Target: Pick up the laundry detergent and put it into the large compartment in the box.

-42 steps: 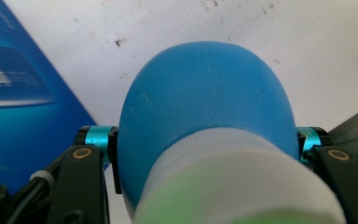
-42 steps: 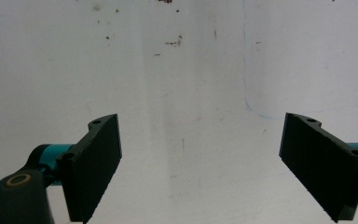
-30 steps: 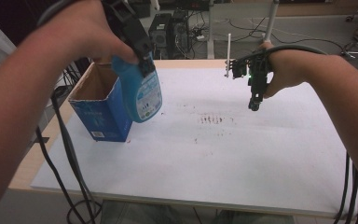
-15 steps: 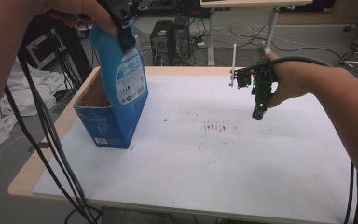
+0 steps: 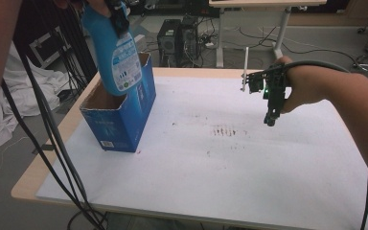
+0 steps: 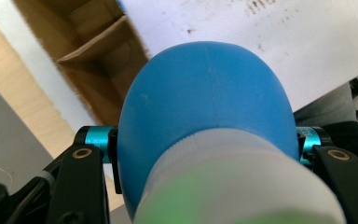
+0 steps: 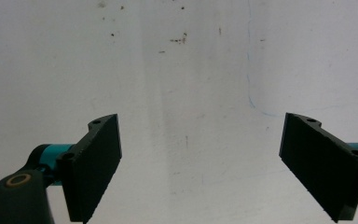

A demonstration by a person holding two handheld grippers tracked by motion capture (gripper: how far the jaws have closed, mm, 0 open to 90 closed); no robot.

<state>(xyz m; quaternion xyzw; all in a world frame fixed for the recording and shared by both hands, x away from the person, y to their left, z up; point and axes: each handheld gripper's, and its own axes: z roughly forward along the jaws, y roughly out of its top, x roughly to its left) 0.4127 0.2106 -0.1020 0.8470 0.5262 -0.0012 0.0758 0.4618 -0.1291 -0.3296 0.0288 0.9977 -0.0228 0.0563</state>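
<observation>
A: The left gripper (image 5: 117,17) has its fingers clamped on the neck of the blue bottle (image 5: 120,57), just under the white cap; the bottle hangs tilted, its base just inside the open top of the blue carton (image 5: 124,117) at the left side of the worktop (image 5: 249,167).

B: And the right gripper (image 5: 270,120)?

A: Hovering over the bare white sheet, well apart from the carton; its fingers (image 7: 95,163) stand wide apart with nothing between them.

B: So what could go wrong?

A: I count 3 risks; first, the grip sits high on a rounded shoulder (image 6: 205,98), so the heavy body below could swing or slip through the pads if the hand jerks.

B: Second?

A: The carton looks light and nothing steadies it; if the tilted base catches the rim or an inner flap (image 6: 98,42), the carton could tip or skid toward the worktop's edge, which is near.

B: And third?

A: Letting go while the bottle leans may drop it against a wall and topple the lot; I would judge it safer to bring it upright first, perhaps with the right gripper bracing the carton.
</observation>
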